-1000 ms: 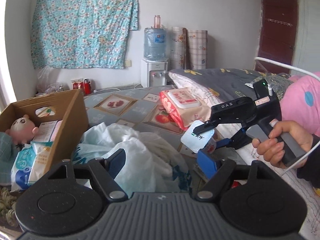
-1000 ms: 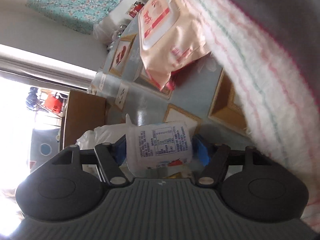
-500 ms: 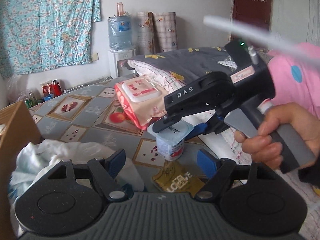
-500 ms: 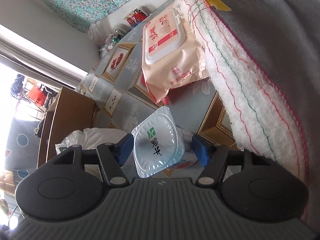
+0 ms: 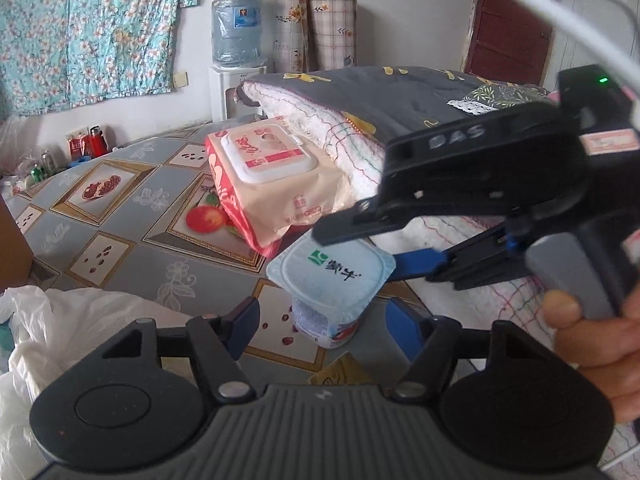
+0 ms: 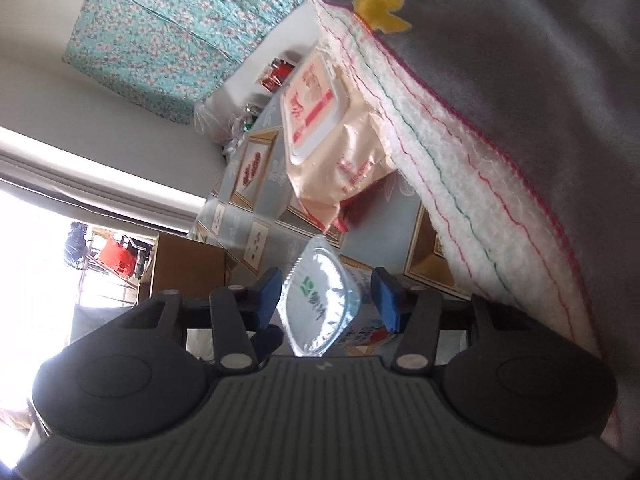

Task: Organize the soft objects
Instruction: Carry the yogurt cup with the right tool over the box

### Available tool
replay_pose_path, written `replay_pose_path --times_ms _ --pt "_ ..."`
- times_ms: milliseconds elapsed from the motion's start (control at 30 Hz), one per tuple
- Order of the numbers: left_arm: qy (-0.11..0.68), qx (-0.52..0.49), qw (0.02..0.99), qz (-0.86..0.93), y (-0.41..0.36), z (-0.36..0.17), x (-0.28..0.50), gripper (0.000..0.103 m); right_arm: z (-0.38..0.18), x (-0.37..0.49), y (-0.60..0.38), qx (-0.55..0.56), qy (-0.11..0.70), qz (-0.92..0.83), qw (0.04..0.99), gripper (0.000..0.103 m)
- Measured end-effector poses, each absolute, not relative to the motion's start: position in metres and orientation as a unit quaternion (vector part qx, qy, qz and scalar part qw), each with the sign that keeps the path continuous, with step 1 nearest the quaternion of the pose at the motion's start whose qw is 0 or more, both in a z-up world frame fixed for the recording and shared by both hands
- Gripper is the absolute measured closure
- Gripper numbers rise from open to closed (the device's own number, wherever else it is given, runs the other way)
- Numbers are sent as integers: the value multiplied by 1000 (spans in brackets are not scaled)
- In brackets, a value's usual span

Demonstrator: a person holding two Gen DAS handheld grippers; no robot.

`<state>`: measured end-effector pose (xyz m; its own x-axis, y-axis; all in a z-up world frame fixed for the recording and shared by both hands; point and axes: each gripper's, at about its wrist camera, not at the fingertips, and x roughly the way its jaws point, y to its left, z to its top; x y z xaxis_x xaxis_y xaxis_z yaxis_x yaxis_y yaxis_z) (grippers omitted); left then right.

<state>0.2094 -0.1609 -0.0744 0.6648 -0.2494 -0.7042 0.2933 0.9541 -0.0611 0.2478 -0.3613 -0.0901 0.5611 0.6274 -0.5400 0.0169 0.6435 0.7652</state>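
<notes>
A yogurt cup [image 5: 331,280] with a foil lid is seen standing upright on the patterned mat [image 5: 132,216], just in front of the wet-wipes pack [image 5: 276,172]. The left gripper [image 5: 322,320] is spread wide, with its blue pads on either side of the cup and clear of it; nothing is gripped. The right gripper [image 6: 326,294] is also parted: in the right wrist view the cup [image 6: 324,308] is framed between its blue fingers [image 6: 386,294], and gaps are visible at both sides, so the cup is not clamped. In the left wrist view the right gripper [image 5: 384,252] is seen reaching over the cup lid, held by the right hand [image 5: 600,344]. The wipes pack is leaned against a folded grey quilt [image 5: 400,104]. A white plastic bag [image 5: 60,328] is lying at lower left. A cardboard box [image 6: 188,268] is visible beyond the cup in the right wrist view.
</notes>
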Motion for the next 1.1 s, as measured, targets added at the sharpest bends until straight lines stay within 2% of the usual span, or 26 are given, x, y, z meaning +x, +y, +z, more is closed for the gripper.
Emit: replay_pose_path --times_ms 200,267,367,500,633,733,1100 --pt "391 3 908 -151 -158 -82 218 32 -76 249 -362 339 410 183 827 52" --pt "394 -9 906 -153 -158 -84 222 36 -83 255 -365 345 417 180 821 53" --pt "390 -14 907 -157 -160 -87 225 44 -92 261 -367 354 426 188 811 58" --pt "383 -24 909 -164 -160 -87 226 54 -98 264 -366 358 437 214 797 75" --pt "379 -21 912 -157 -162 -86 224 55 -93 262 -362 331 433 226 807 79" --pt "380 -29 912 -149 -160 -84 223 59 -84 256 -360 316 431 231 813 80" --pt "340 -52 926 -154 -152 -33 183 60 -14 200 -350 270 381 251 848 80"
